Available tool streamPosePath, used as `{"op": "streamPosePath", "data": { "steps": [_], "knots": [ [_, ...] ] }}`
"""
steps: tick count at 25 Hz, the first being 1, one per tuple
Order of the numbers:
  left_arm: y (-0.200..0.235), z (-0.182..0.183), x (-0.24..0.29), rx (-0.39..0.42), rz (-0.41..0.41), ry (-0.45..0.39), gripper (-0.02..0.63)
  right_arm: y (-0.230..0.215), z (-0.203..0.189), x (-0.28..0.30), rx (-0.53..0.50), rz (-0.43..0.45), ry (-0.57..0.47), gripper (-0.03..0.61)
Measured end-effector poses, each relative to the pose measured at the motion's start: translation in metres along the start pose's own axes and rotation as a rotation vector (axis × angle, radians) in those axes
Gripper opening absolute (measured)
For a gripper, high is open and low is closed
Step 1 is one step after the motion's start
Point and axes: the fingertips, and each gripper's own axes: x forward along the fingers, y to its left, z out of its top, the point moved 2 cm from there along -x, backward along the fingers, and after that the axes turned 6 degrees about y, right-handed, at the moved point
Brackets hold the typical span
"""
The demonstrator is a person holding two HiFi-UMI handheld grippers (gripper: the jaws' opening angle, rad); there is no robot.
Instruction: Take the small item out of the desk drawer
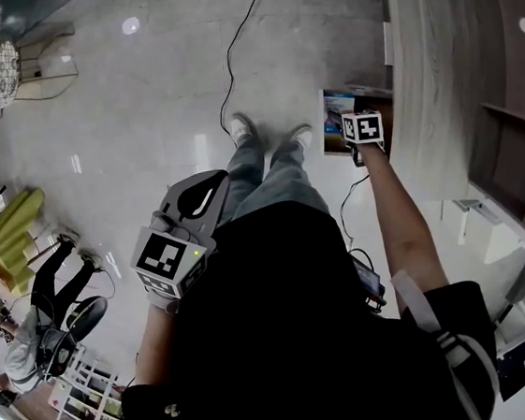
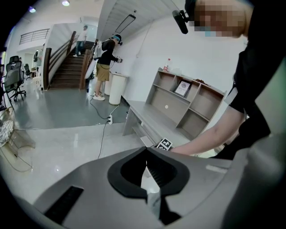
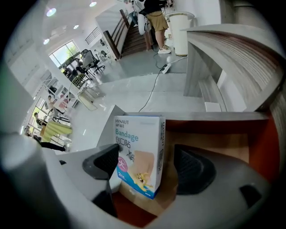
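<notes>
- Right gripper (image 3: 148,165) is spread wide — bandage box (image 3: 138,152) is stood between its pads in the drawer (image 3: 223,134), ungripped.
- Left gripper (image 2: 146,172) is clenched — nothing is held.

Bright, even indoor light — edges fisheye-warped, dark-vignetted.
</notes>
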Motion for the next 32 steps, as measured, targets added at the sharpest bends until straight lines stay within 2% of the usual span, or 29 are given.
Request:
{"op": "streamPosePath", "data": {
  "steps": [4,7,12,20,26,32],
  "knots": [
    [0.001,0.001,0.004,-0.008,-0.004,0.005,0.009,0.006,0.002,0.004,-0.017,0.050,0.003,0.373],
    [-0.001,0.001,0.006,0.000,-0.005,0.010,0.009,0.013,0.004,0.006,-0.050,0.048,0.010,0.350],
    [0.000,0.006,0.009,0.002,-0.007,0.003,0.009,0.013,0.004,0.002,-0.033,0.045,0.019,0.348],
    [0.000,0.017,0.011,0.019,-0.022,-0.019,0.009,0.013,0.003,-0.017,-0.058,-0.005,0.024,0.221],
    [0.000,0.027,0.016,0.030,-0.034,-0.050,0.009,0.016,0.006,-0.027,-0.097,-0.032,0.036,0.161],
    [0.003,0.037,0.014,0.016,-0.052,-0.088,0.009,0.029,0.009,-0.043,-0.184,-0.096,0.058,0.104]
  ]
}}
